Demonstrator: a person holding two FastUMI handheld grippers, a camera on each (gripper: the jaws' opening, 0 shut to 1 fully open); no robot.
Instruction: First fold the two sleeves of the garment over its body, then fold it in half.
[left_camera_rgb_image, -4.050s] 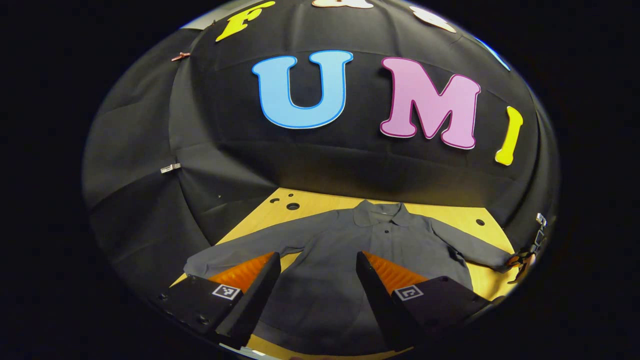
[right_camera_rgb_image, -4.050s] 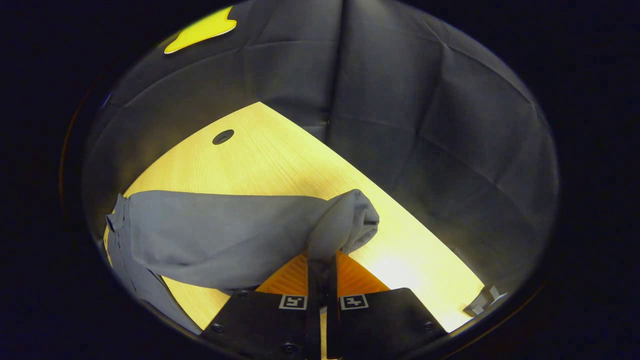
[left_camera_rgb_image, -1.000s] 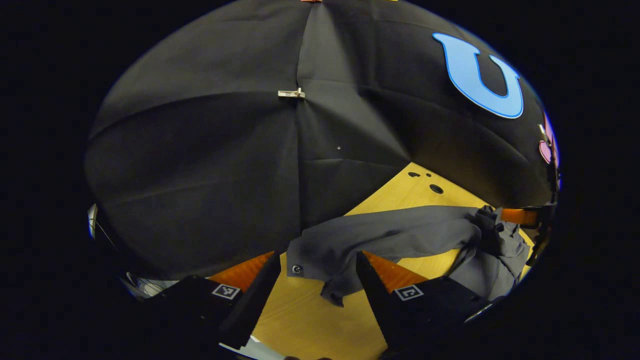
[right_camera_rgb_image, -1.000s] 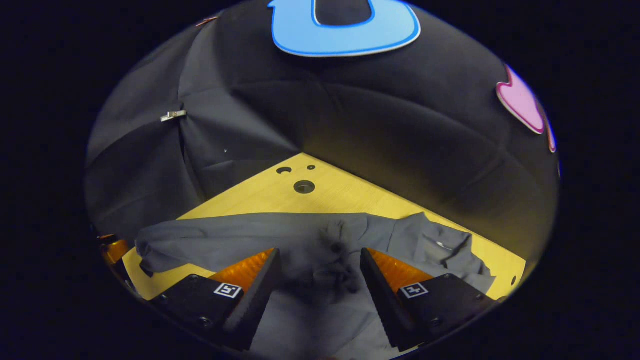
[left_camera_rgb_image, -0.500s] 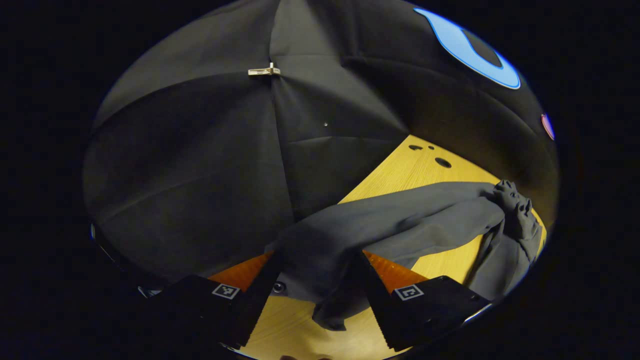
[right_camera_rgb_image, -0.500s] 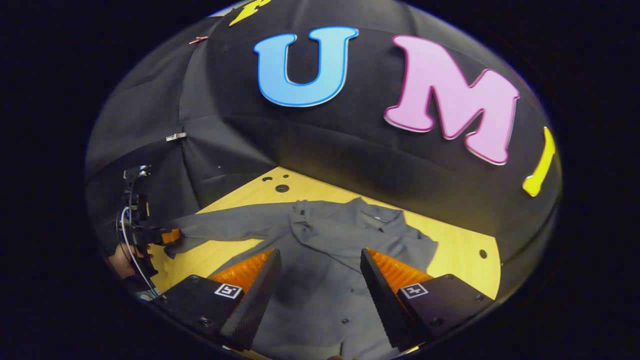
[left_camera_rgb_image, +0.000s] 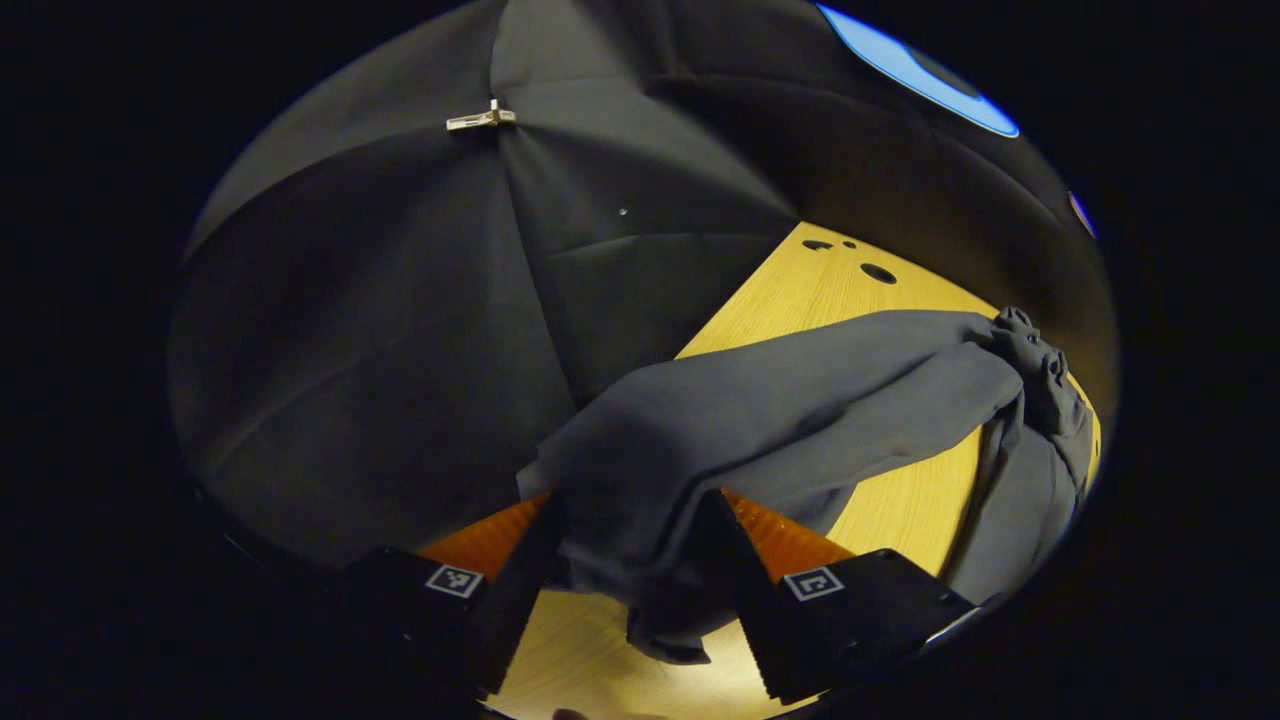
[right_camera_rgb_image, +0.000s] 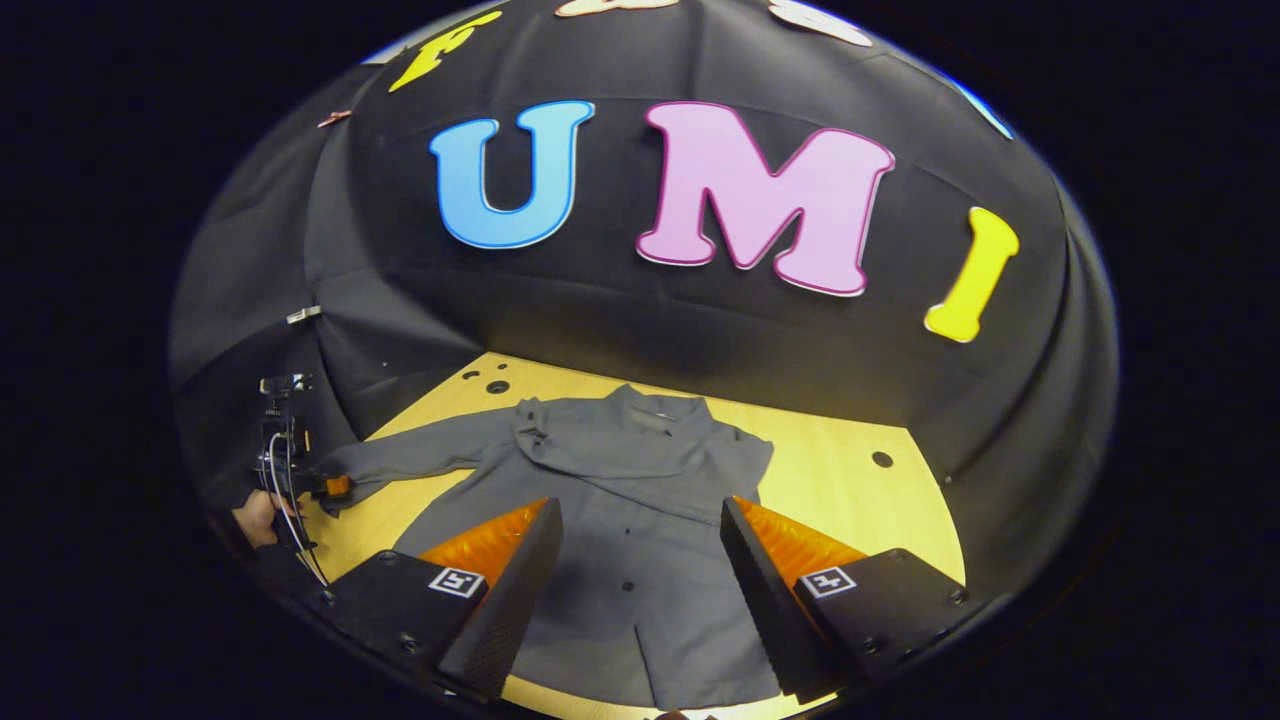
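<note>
Left claw (left_camera_rgb_image: 625, 560) advanced over sleeve (left_camera_rgb_image: 780, 420); right claw (right_camera_rgb_image: 640, 575) spread.

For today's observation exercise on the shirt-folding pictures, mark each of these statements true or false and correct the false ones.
1. The grey shirt lies on a wooden table. True.
2. Both sleeves are folded over the body. False: one is folded across the chest; the other sleeve lies stretched out.
3. The right gripper grips the collar. False: it is open, above the shirt.
4. The outstretched sleeve's cuff sits between the left gripper fingers. True.
</note>
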